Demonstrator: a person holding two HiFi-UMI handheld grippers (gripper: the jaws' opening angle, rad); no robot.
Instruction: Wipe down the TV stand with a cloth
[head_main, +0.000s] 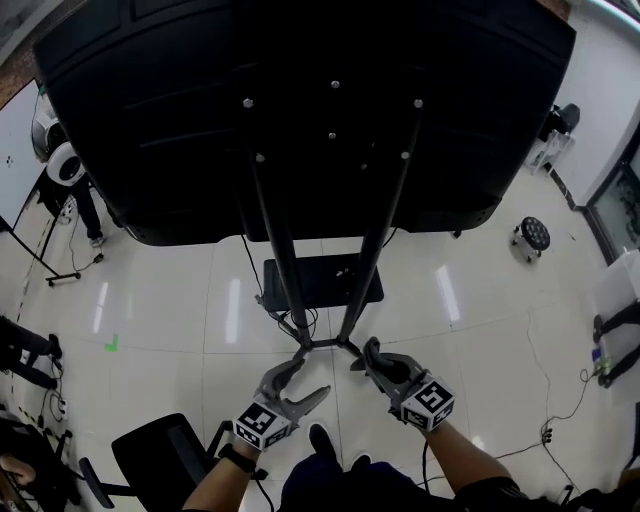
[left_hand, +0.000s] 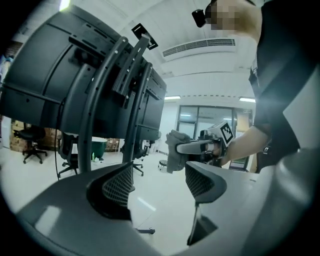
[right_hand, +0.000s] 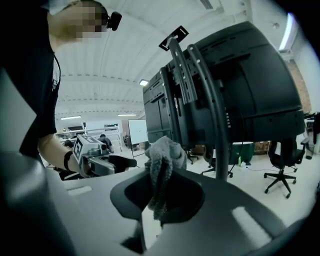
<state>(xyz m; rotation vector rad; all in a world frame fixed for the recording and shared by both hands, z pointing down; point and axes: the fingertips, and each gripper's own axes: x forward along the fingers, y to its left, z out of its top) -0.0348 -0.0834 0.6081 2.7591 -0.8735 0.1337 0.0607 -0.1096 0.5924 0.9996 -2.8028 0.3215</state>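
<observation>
The black TV stand (head_main: 372, 240) rises on two slanted poles from a floor base (head_main: 322, 345), with a black shelf (head_main: 322, 280) and the TV's big back panel (head_main: 300, 110) above. My right gripper (head_main: 370, 354) is shut on a grey cloth (right_hand: 162, 160) and sits just right of the base, where the poles meet. My left gripper (head_main: 308, 378) stands open and empty, just below the base. In the left gripper view the stand's poles (left_hand: 90, 105) are to the left. The cloth (left_hand: 175, 150) hangs from the right gripper ahead.
A black office chair (head_main: 150, 455) stands at the lower left, close to my left arm. A round stool (head_main: 532, 235) is at the right, and cables (head_main: 545, 400) trail over the white floor. A person (head_main: 85, 210) stands far left. More office chairs (right_hand: 282, 160) stand beyond the stand.
</observation>
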